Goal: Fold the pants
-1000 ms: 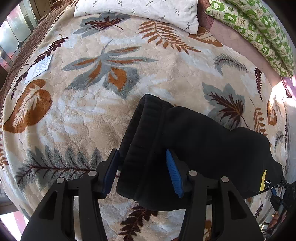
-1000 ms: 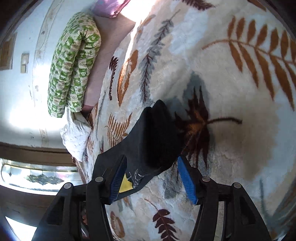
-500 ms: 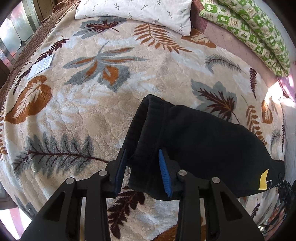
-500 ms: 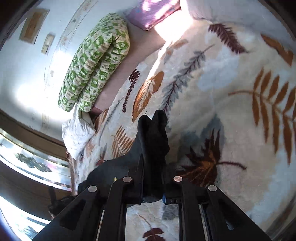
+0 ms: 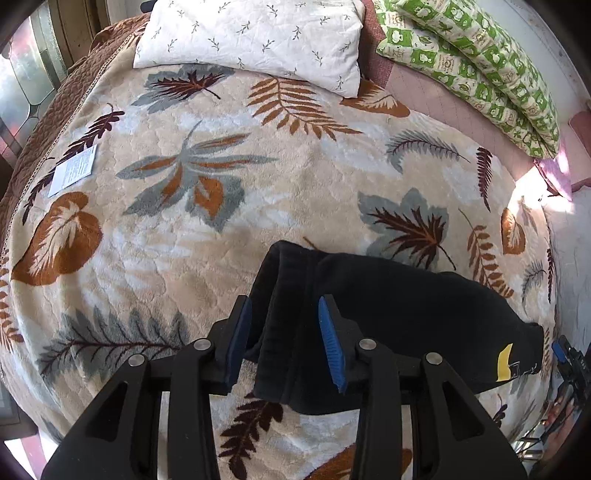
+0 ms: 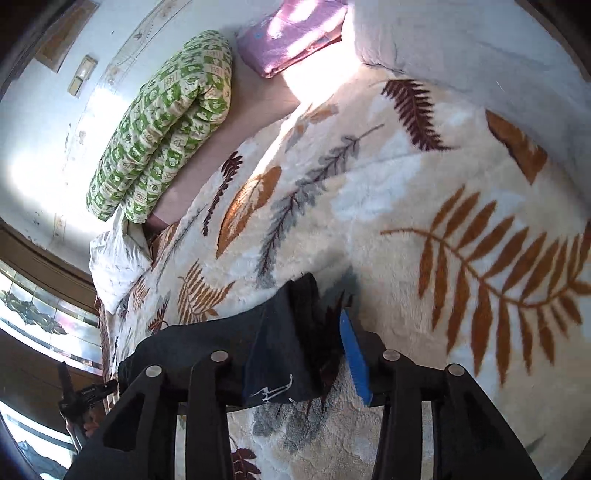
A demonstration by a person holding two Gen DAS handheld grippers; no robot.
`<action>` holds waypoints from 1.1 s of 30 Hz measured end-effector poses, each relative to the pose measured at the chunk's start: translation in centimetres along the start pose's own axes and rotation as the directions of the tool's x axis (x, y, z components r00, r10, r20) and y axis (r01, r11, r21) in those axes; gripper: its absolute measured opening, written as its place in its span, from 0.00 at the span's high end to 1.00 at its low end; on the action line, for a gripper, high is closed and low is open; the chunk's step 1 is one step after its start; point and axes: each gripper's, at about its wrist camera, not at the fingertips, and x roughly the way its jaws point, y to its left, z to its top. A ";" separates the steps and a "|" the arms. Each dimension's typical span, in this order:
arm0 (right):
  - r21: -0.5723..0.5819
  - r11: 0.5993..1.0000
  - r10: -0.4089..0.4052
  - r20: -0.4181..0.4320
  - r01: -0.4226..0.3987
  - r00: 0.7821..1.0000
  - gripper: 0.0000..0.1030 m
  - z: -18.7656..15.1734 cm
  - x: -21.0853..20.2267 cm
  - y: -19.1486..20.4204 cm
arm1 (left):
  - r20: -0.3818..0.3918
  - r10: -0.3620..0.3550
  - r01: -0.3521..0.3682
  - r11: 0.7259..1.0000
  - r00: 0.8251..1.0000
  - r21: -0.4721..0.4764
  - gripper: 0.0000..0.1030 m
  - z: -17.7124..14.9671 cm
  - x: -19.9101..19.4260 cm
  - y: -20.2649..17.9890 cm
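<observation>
The black pants (image 5: 388,314) lie folded in a long strip across the leaf-patterned blanket (image 5: 221,221), a yellow tag (image 5: 504,360) near their right end. My left gripper (image 5: 284,343) is open, its blue pads either side of the ribbed end of the pants without pinching it. In the right wrist view the other end of the pants (image 6: 280,350) lies between the jaws of my right gripper (image 6: 295,354), which is open; its left pad is hidden behind the cloth. White stitching (image 6: 271,389) shows on that end.
A white pillow (image 5: 251,40) and a green patterned quilt roll (image 5: 472,62) lie at the bed's far side. A pink cloth (image 6: 291,33) lies at the bed corner. A white paper label (image 5: 74,173) lies on the blanket at left. A window (image 6: 33,306) runs along one side.
Both grippers closed on the pants half a second ago and have now opened again. The pants lie a little flatter on the blanket; both grippers have drawn back slightly.
</observation>
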 end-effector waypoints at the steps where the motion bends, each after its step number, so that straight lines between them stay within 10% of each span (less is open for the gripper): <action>1: -0.025 1.000 0.008 -0.021 -0.008 1.000 0.56 0.6 0.3 0.7 | -0.007 0.015 -0.015 1.000 1.000 -0.004 0.61 0.3 0.4 -0.1; 11: -0.210 0.969 -0.166 -0.159 0.131 0.973 0.56 1.6 7.1 4.4 | -0.068 0.010 -0.013 0.999 0.998 -0.045 0.61 1.0 3.2 0.2; 13: -0.245 0.961 -0.174 -0.174 0.128 0.969 0.69 1.5 7.9 4.6 | -0.071 0.004 -0.007 0.999 0.998 -0.045 0.61 1.0 3.2 0.3; 14: -0.288 0.947 -0.199 -0.179 0.142 0.964 0.92 1.4 8.3 5.1 | -0.069 0.001 -0.004 0.999 0.998 -0.042 0.61 0.9 3.2 0.3; 19: -0.363 0.911 -0.236 -0.066 0.198 0.969 0.97 2.1 6.7 5.7 | -0.075 -0.016 0.013 0.999 0.997 -0.037 0.61 1.0 3.5 0.4; 28: -0.284 0.920 -0.285 -0.012 0.270 0.958 0.84 2.8 5.9 5.1 | -0.112 -0.090 0.083 0.994 0.990 -0.070 0.61 2.0 4.1 0.9; 33: -0.360 0.933 -0.050 -0.148 -0.007 0.988 0.63 1.7 8.0 11.9 | -0.123 -0.124 0.115 0.990 0.985 -0.077 0.59 2.1 4.6 0.9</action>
